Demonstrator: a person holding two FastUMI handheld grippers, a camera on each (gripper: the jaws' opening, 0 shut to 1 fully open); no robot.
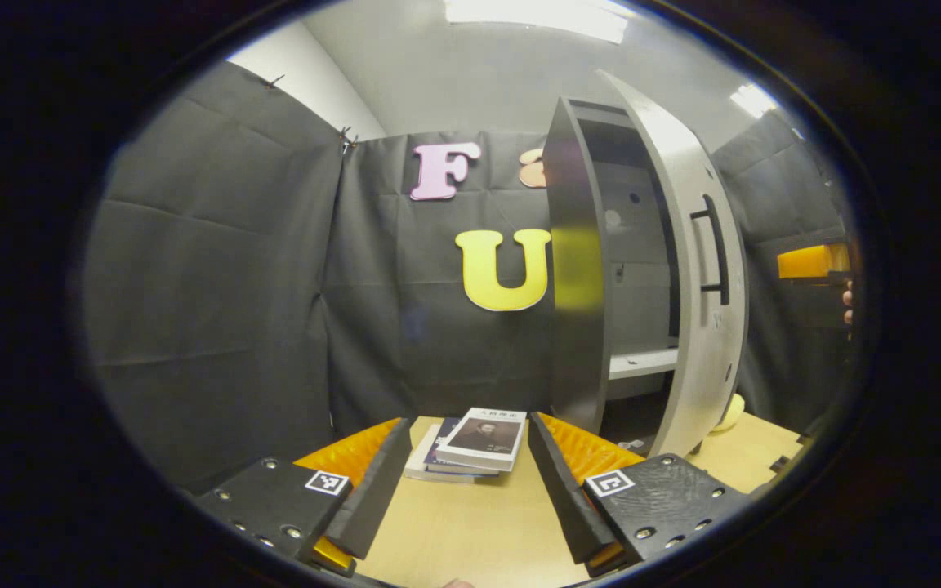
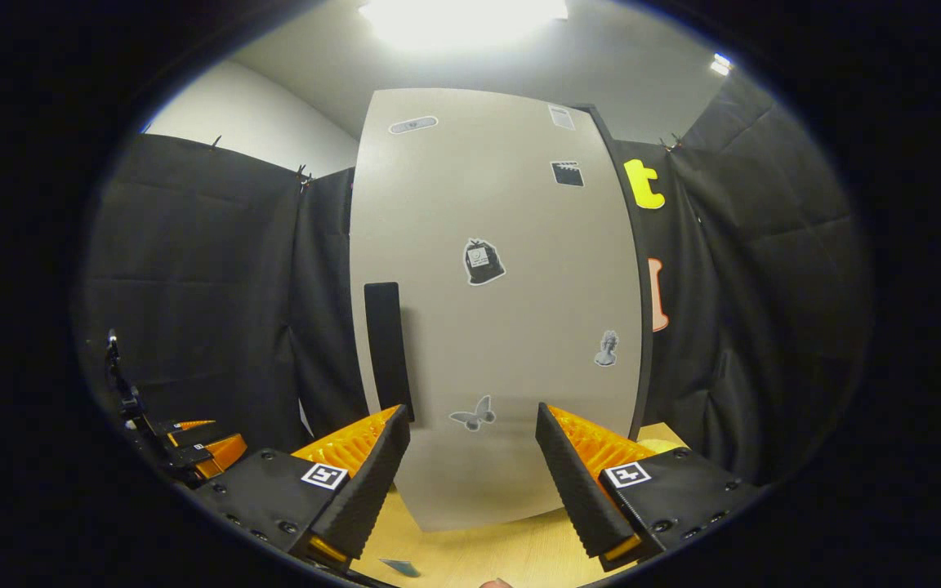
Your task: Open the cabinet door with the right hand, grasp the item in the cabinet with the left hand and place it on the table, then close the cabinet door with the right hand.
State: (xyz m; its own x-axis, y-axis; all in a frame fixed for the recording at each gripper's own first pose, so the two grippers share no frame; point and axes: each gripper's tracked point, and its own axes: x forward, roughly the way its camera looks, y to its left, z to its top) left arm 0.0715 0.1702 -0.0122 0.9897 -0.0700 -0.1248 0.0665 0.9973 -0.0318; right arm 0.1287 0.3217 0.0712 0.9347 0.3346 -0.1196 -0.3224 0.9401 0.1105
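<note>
While the cabinet door (image 1: 703,269) stands partly open, the books (image 1: 477,445) sit stacked on the table (image 1: 470,531), apparently already out. Left gripper (image 1: 464,482) gapes empty; right gripper (image 2: 470,482), spread empty, faces the stiff door's handle (image 2: 387,347), the grab point.

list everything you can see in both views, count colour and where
cabinet: 1, grey, on the table's right part, interior dark, light shelf inside
door: 1, grey, partly open, stickers on its front
handle: 1, black bar, on the door
books: a small stack, white and blue covers, on the table left of the cabinet
yellow object: 1, on the table behind the door, kind unclear
table: 1, light wood
left gripper: 1, open, facing the books
right gripper: 1, open, facing the door front
</note>
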